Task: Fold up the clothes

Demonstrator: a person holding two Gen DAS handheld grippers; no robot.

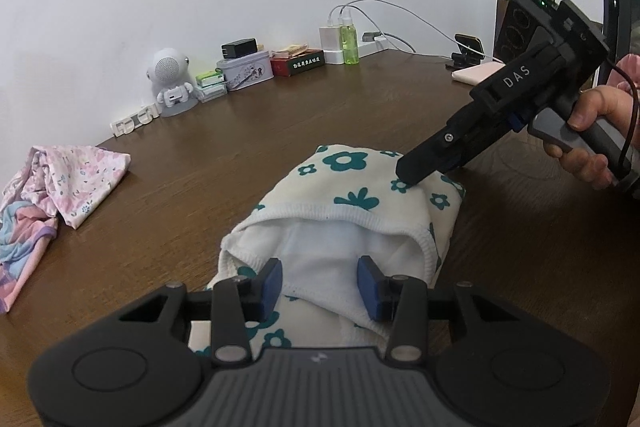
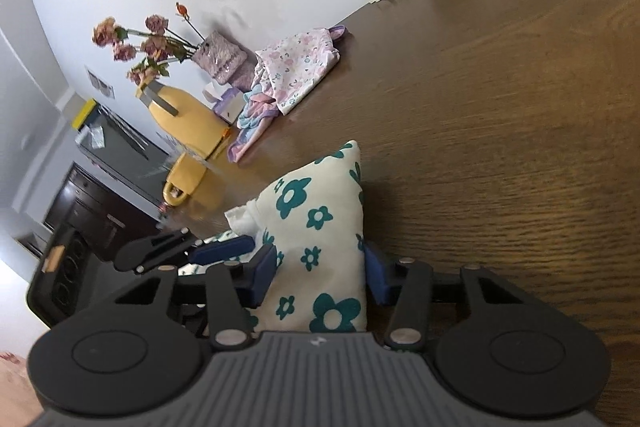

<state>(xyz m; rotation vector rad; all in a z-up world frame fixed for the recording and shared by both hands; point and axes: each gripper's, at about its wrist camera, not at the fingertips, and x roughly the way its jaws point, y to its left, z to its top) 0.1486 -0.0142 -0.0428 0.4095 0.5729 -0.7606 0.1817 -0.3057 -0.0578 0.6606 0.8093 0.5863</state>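
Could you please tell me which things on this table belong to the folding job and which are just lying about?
Part of the job:
- flowered garment
- left gripper
- right gripper
- pink clothes pile

Just lying about:
- astronaut speaker
- tin box
- green spray bottle
- flower vase

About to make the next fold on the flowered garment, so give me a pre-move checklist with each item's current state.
1. Left gripper jaws open, straddling the white inner layer of the flowered garment: ok.
2. Right gripper jaws open with the garment between them, not clamped: ok.
3. Right gripper tip resting on the garment's far end, seen from the left wrist: ok.
4. Bare table beyond the garment for the fold: ok.
5. Pink floral clothes lie apart from the garment: ok.
6. Layers under the garment flat and aligned: cannot tell.
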